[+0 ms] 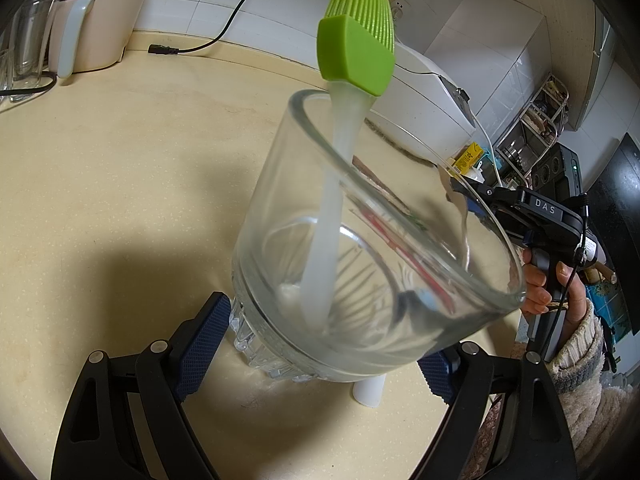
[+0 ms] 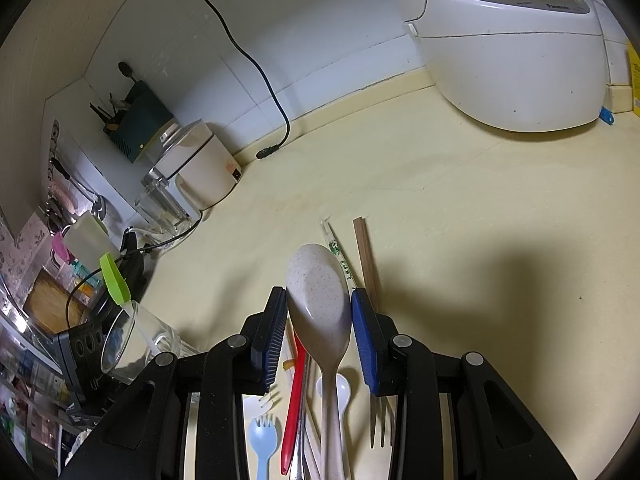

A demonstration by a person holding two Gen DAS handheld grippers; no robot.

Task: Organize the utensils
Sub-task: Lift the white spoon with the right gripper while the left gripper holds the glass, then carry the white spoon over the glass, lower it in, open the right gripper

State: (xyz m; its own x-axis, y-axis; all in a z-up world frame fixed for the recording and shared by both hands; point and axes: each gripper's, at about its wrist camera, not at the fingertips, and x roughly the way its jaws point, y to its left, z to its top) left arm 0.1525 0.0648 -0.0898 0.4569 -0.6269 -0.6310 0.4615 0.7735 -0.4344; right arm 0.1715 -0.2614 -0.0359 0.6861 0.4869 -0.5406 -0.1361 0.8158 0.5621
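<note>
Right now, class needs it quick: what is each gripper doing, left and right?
Left gripper: closed on the tilted glass cup with the green silicone brush inside.
Right gripper: closed on the speckled spoon, bowl between the pads.

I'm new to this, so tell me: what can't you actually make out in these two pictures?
- Left wrist view: utensils behind the glass are smeared by it.
- Right wrist view: the speckled spoon handle end and red utensil run off the bottom edge.
- Right wrist view: the rice cooker panel lettering is too small.

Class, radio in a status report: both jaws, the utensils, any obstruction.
Left gripper shut on tilted glass, green brush inside. Right gripper shut on speckled spoon. Other utensils lie beneath. Nothing obstructing.
</note>
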